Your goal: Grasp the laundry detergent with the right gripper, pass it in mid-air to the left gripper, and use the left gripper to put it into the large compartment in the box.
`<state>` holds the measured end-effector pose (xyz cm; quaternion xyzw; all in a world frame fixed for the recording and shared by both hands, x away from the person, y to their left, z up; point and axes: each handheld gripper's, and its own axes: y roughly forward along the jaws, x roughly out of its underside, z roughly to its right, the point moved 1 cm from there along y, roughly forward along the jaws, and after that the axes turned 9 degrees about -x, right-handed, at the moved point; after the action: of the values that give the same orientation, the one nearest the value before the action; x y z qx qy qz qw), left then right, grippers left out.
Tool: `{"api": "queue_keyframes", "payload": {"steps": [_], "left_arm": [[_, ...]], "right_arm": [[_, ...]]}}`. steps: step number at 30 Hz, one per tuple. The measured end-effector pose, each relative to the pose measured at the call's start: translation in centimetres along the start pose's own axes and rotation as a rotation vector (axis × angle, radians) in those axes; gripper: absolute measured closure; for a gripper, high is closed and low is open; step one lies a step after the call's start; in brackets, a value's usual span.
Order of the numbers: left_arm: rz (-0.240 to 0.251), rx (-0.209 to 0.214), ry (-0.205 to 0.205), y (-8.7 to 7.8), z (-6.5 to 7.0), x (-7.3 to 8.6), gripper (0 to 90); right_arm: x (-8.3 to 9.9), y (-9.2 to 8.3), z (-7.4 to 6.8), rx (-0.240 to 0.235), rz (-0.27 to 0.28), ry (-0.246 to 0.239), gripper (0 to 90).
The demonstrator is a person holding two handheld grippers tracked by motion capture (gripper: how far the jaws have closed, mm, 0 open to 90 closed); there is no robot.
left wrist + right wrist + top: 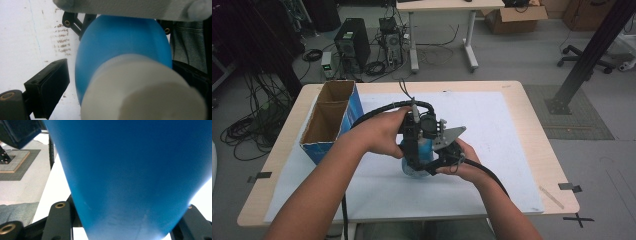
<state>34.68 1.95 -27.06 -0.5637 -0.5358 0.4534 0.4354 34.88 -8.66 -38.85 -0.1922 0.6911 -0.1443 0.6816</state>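
Note:
A blue bottle (424,149) with a white cap (140,92) sits between both hands over the white sheet. In the right gripper view its blue body (130,170) lies between my right gripper's jaws (125,225), which are shut on it. My left gripper (122,80) straddles the cap end. Its left pad (53,83) stands a little clear of the bottle, so it is open. From above, the left gripper (414,145) comes in over the bottle and the right gripper (443,152) holds it from the right, with the hands hiding most of the bottle.
An open blue cardboard box (330,120) stands at the table's left, close to the left forearm. The white sheet (497,135) covers most of the wooden table (532,100). Computers and cables lie on the floor beyond the far edge.

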Motion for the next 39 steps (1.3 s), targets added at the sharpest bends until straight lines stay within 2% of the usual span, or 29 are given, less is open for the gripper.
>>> {"api": "queue_keyframes", "payload": {"steps": [18,27,33,39], "left_arm": [[-0.011,-0.001,0.0,0.25,0.06,-0.09,19.3],[-0.013,0.004,-0.002,0.15,0.14,-0.13,23.4],[-0.018,-0.01,-0.003,0.23,0.16,-0.12,25.3],[-0.029,-0.007,-0.004,0.31,0.16,-0.14,28.2]], "right_arm": [[-0.02,0.04,0.06,0.009,-0.001,-0.005,43.4],[-0.03,0.08,0.01,0.007,-0.003,-0.007,43.4],[-0.07,0.1,0.09,0.014,0.0,-0.019,43.4],[-0.08,0.09,0.04,0.007,0.006,-0.007,43.4]]}}
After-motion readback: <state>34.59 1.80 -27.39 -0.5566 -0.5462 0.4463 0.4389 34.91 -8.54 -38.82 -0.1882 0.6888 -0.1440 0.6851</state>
